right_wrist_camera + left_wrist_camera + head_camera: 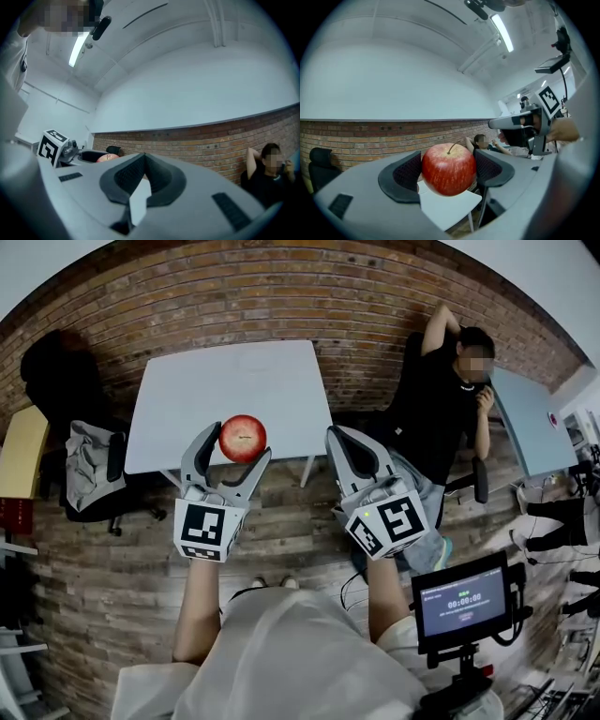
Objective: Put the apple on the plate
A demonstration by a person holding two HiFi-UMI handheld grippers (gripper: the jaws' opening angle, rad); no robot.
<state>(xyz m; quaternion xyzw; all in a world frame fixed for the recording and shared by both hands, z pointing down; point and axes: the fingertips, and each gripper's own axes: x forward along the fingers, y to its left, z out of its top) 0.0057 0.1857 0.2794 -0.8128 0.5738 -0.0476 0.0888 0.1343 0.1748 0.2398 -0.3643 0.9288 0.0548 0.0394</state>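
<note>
A red apple (243, 438) with a short stem sits between the pads of my left gripper (239, 442), which is shut on it and held up level in the air. In the left gripper view the apple (449, 168) fills the gap of the left gripper (449, 168), both dark pads pressing its sides. A faint round white rim (419, 188), maybe a plate, shows on the white table (450, 206) just below the apple. My right gripper (339, 435) hangs to the right of it, shut and empty, its tips touching (143, 157). The right gripper view catches a bit of the apple (107, 158).
The white table (225, 390) stands ahead against a brick wall. A person (441, 399) sits on a chair at the right, next to a second table (530, 423). Black chairs (94, 474) stand at the left. A small screen (464, 601) is at the lower right.
</note>
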